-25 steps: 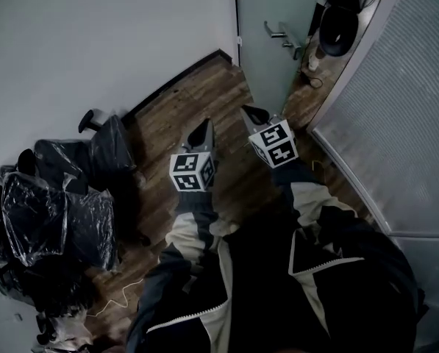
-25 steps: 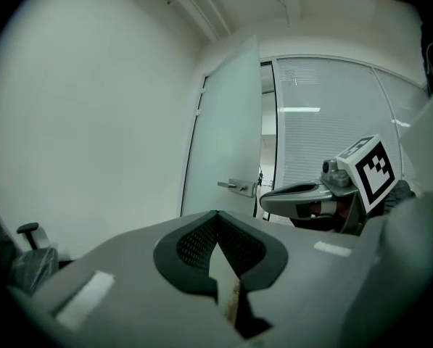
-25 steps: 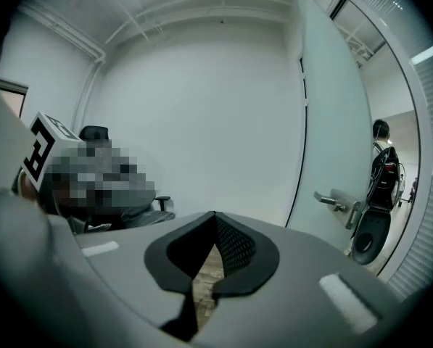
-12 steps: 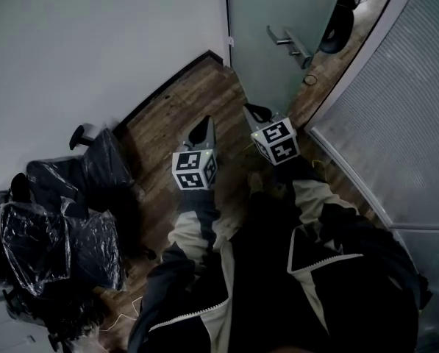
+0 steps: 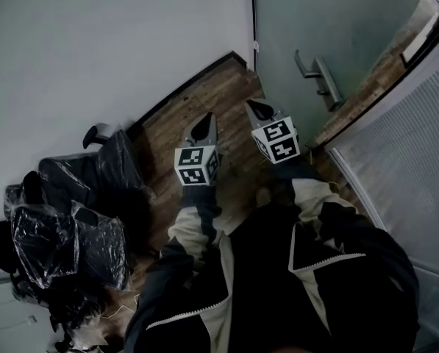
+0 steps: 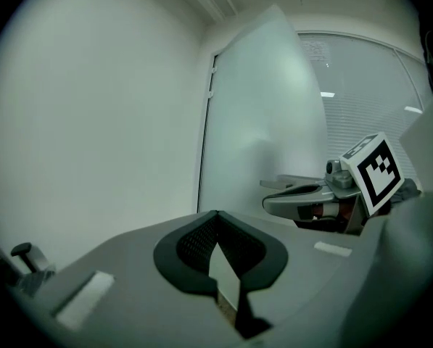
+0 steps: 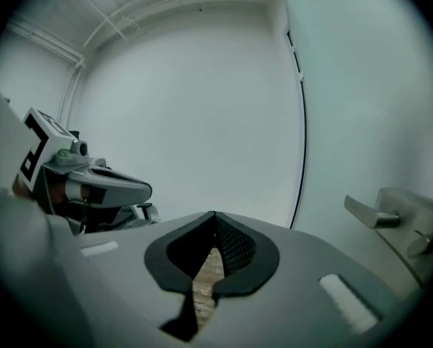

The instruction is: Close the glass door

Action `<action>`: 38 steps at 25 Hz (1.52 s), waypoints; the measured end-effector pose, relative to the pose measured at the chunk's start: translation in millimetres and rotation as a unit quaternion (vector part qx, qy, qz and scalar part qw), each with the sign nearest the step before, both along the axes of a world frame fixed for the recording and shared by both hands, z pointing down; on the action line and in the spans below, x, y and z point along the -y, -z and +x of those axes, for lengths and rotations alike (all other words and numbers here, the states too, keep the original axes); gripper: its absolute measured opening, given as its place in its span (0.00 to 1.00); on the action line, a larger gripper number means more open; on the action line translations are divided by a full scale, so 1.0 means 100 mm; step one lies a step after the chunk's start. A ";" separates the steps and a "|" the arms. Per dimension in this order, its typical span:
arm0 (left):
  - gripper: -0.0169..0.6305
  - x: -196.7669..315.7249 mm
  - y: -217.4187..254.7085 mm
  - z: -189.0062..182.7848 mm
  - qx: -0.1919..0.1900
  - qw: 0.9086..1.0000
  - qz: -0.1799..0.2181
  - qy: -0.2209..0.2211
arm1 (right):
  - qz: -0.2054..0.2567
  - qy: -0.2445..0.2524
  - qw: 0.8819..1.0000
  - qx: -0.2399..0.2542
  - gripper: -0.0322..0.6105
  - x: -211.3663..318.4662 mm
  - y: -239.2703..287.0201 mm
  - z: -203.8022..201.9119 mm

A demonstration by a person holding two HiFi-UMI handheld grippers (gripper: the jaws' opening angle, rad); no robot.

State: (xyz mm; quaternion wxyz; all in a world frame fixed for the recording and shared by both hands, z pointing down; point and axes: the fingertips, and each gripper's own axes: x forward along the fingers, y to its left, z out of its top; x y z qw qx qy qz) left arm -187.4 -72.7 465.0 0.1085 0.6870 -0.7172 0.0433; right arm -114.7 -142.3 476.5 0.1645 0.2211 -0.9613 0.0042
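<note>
While the left gripper (image 5: pixel 204 123) and the right gripper (image 5: pixel 256 109) point side by side over the wooden floor (image 5: pixel 204 98), each has its jaws pressed together with nothing between them. Just ahead of the right gripper stands the frosted glass door (image 5: pixel 315 20). Its metal handle (image 5: pixel 318 76) lies ahead and to that gripper's right, untouched. Floor shows in a gap between the door's handle edge and the ribbed partition (image 5: pixel 410 138) further right. A white wall (image 5: pixel 116 43) faces the left gripper, and chairs wrapped in plastic (image 5: pixel 72 226) sit off to its left.
</note>
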 end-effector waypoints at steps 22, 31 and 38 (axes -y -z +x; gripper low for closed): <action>0.03 2.07 0.20 0.31 -0.001 0.978 0.024 -0.206 | 0.033 -0.160 0.987 -0.012 0.06 1.61 0.28 0.12; 0.03 2.28 0.37 0.88 -0.001 0.917 0.042 -0.397 | 0.049 -0.343 0.938 0.021 0.06 1.57 0.54 0.62; 0.03 2.18 0.35 1.26 -0.014 0.875 0.044 -0.483 | 0.048 -0.480 0.876 -0.004 0.06 1.19 0.48 1.44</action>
